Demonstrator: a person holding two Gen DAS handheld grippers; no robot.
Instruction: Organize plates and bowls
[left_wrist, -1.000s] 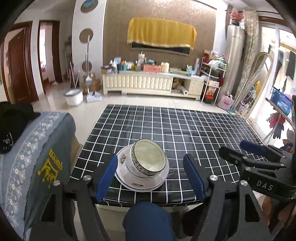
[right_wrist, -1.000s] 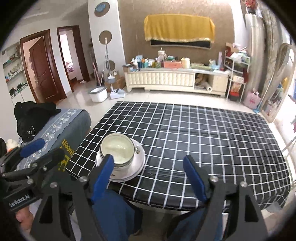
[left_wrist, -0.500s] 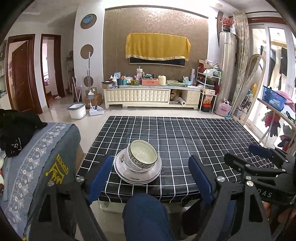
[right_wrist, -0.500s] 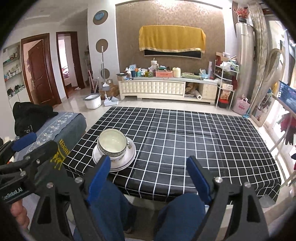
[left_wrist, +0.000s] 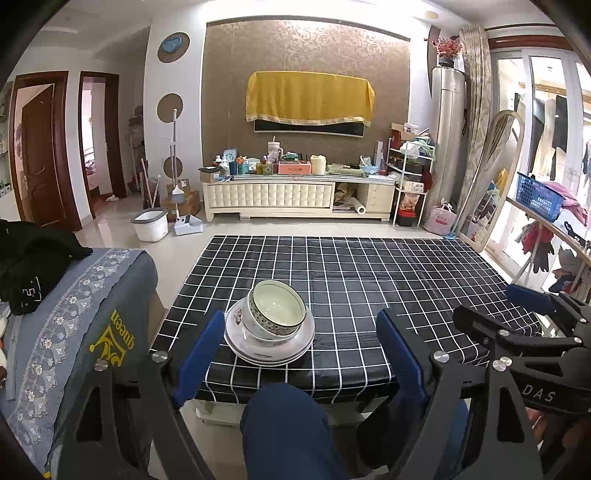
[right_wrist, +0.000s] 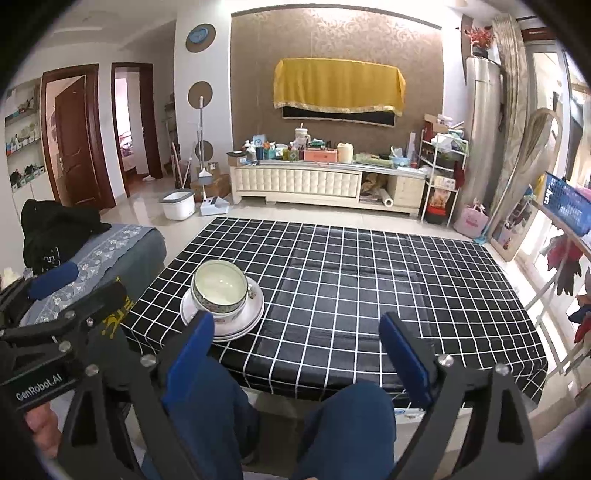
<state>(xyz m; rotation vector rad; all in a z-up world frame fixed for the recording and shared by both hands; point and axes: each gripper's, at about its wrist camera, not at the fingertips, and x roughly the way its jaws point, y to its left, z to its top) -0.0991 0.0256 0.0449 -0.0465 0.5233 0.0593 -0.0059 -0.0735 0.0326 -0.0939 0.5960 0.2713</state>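
A patterned bowl sits nested in another bowl on a stack of white plates, near the front left corner of the table. My left gripper is open and hangs in front of the table edge, short of the stack, with nothing between its blue pads. My right gripper is further right, its jaws opening and empty. Each gripper shows at the edge of the other's view.
A black cloth with a white grid covers the table. The person's knees in blue trousers are below the front edge. A seat with a grey cover and black clothing stands on the left. A low cabinet and a white bucket stand beyond.
Both grippers have drawn back from the table, so the bowl stack looks smaller and farther away. Both pairs of jaws stand wider than before.
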